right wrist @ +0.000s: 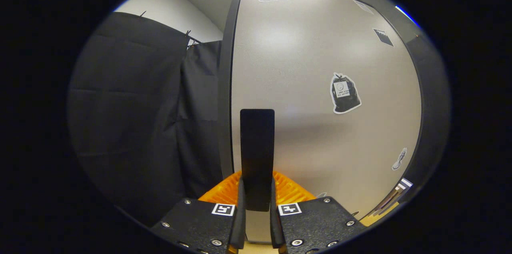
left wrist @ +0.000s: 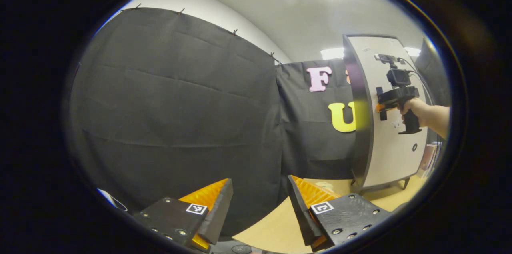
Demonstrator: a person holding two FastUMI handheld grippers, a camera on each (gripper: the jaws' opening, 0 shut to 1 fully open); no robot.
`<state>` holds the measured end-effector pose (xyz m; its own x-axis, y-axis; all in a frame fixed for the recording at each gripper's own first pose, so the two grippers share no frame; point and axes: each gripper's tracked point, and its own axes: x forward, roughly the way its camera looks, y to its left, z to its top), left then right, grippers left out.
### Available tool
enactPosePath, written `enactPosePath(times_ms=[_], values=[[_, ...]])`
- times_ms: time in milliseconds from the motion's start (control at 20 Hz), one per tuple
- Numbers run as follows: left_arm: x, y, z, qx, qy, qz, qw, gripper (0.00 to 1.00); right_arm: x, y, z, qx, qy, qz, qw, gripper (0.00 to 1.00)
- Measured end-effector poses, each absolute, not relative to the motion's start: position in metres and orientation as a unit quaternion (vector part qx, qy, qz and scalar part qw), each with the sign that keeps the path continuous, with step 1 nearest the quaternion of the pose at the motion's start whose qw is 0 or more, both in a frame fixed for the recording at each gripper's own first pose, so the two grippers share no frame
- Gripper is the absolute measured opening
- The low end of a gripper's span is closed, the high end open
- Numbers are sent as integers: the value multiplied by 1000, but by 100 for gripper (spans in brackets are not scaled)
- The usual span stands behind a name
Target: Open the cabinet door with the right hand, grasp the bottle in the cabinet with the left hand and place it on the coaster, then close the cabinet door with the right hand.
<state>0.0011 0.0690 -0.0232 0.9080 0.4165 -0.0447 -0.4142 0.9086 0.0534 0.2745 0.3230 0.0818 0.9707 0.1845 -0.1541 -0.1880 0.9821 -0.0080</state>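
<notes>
the cabinet door (right wrist: pixel 320 98) takes up the centre and right of the right gripper view, a pale panel with a dark edge, a few stickers on its face. its dark upright handle (right wrist: pixel 257 154) stands at lower centre, and your right gripper (right wrist: pixel 257 206) has both fingers pressed against it, one on each side, jaws nearly together around the bar. judgement: this grip is there to swing the door, so the opening step is in hand, and the door already looks angled away from its frame.

in the left gripper view the same door (left wrist: pixel 394 142) sits at the right of the frame, with the hand (left wrist: pixel 412 106) holding that gripper (left wrist: pixel 379 107) at the handle. your left gripper (left wrist: pixel 260 206) shows at the bottom of that view, jaws wide apart and holding nothing, likely waiting for access.

the bottle cannot be located; the cabinet interior is hidden. a pale round item on the tan tabletop (left wrist: pixel 280 226) near bottom centre may be the coaster, too small to tell.

black cloth walls, white ceiling with lit panels at the top.
</notes>
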Motion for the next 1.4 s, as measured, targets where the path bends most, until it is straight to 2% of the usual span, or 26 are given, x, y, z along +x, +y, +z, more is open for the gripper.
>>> enactPosePath(times_ms=[50, 100, 150, 200, 400, 500, 550, 700, 800, 1400], values=[[1, 68, -22, 18, 28, 209, 977, 72, 273, 322, 82, -16, 82, 97, 992, 20], [1, 67, -21, 15, 27, 205, 978, 72, 272, 323, 82, -19, 83, 101, 991, 19], [1, 66, -19, 15, 26, 201, 979, 83, 270, 322, 81, -19, 85, 107, 990, 19], [1, 66, -18, 17, 23, 198, 980, 72, 267, 323, 82, -16, 85, 112, 990, 19], [5, 62, -18, 27, 16, 172, 985, 72, 257, 322, 86, -10, 83, 134, 987, 19], [9, 60, -18, 23, 14, 159, 987, 83, 254, 321, 86, -11, 83, 148, 985, 19], [11, 59, -18, 20, 14, 152, 988, 83, 255, 321, 87, -12, 83, 153, 985, 19], [19, 55, -10, 19, 8, 133, 991, 72, 250, 318, 86, -11, 85, 169, 982, 19], [25, 48, 1, 19, 6, 120, 993, 83, 248, 316, 86, -11, 86, 179, 980, 19], [42, 1, 1, 8, 1, 66, 998, 84, 224, 298, 90, -14, 85, 227, 970, 19]])
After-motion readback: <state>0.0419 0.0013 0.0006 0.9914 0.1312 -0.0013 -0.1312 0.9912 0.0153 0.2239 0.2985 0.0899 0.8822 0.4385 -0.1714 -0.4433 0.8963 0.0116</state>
